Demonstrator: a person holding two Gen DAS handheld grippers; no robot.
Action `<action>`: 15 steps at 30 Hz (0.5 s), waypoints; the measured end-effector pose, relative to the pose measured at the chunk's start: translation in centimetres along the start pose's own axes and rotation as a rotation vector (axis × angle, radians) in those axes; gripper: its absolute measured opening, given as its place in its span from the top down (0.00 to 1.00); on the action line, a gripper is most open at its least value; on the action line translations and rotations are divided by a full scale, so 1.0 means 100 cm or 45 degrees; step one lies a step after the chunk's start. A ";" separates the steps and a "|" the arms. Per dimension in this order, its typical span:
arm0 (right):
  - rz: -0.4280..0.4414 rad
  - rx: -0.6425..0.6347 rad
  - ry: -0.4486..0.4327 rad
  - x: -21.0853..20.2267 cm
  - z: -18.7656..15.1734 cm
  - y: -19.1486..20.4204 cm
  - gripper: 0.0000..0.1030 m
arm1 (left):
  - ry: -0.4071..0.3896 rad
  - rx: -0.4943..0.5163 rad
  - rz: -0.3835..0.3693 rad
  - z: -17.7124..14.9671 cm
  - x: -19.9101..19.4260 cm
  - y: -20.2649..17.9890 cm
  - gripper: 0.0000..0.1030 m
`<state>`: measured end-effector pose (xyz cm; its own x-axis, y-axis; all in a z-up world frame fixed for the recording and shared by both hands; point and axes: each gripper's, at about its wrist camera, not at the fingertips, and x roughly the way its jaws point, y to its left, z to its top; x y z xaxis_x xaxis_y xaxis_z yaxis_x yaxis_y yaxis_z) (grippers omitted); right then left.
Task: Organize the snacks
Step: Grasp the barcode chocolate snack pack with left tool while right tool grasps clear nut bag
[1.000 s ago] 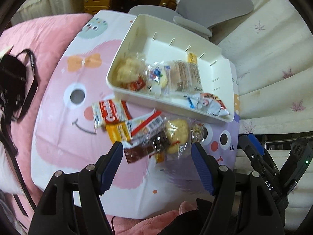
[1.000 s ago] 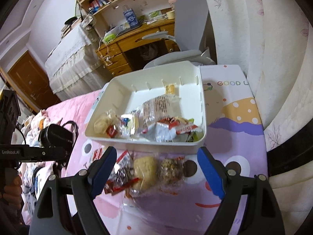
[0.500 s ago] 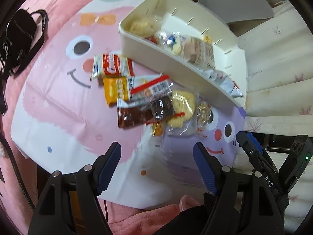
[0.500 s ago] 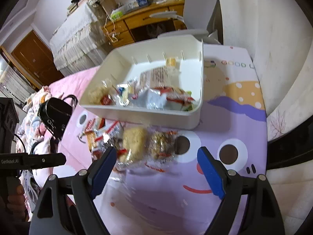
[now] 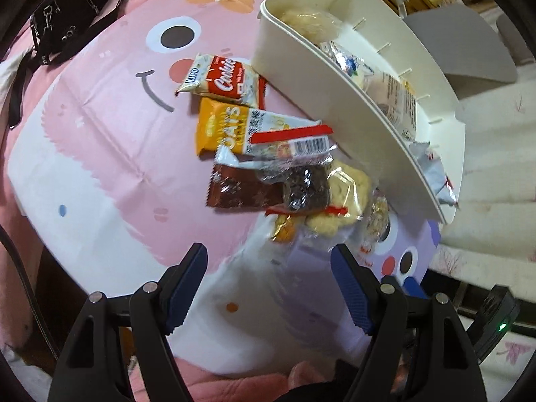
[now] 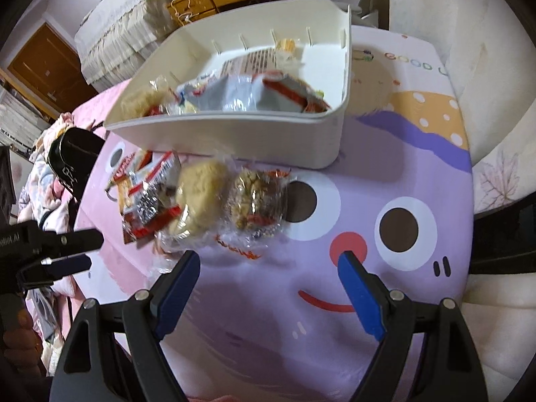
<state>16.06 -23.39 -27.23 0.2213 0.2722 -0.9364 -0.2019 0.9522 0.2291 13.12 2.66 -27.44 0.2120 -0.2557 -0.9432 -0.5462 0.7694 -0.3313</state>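
A white bin (image 5: 338, 90) holds several wrapped snacks and stands at the far side of the cartoon mat; it also shows in the right wrist view (image 6: 241, 137). In front of it lies a loose pile: a cookie pack (image 5: 221, 78), a yellow oats pack (image 5: 227, 127), a brown bar (image 5: 241, 192), a dark brownie (image 5: 305, 189) and a pale pastry (image 5: 345, 197). The right wrist view shows the pale pastry (image 6: 201, 194) and a nutty cake (image 6: 256, 201). My left gripper (image 5: 268, 281) is open and empty, just short of the pile. My right gripper (image 6: 268, 284) is open and empty, below the cake.
A black camera bag (image 5: 67, 6) lies at the mat's far left. A grey chair (image 5: 459, 47) stands behind the bin. White floral bedding (image 6: 469, 26) borders the mat on the right. The left gripper (image 6: 57, 251) shows at the left edge of the right wrist view.
Both grippers have come lower and closer to the mat, so the loose pile now sits nearer their fingertips. Both stay open. The snacks have not moved.
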 end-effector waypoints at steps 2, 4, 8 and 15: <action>-0.008 -0.025 0.001 0.007 -0.002 -0.001 0.17 | -0.014 -0.016 -0.028 0.002 0.005 -0.002 0.27; -0.007 -0.035 -0.007 0.011 -0.002 -0.002 0.17 | -0.028 -0.034 -0.054 0.006 0.011 -0.004 0.27; 0.008 -0.042 -0.056 0.016 0.001 -0.006 0.17 | -0.014 -0.023 -0.083 0.014 0.028 -0.009 0.27; 0.022 -0.042 -0.066 0.033 0.007 -0.008 0.20 | 0.037 -0.048 -0.042 0.023 0.052 -0.011 0.27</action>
<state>17.58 -23.14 -30.32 0.2663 0.2964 -0.9172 -0.2370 0.9425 0.2357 16.72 1.86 -31.88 0.2068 -0.2981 -0.9319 -0.5698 0.7376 -0.3624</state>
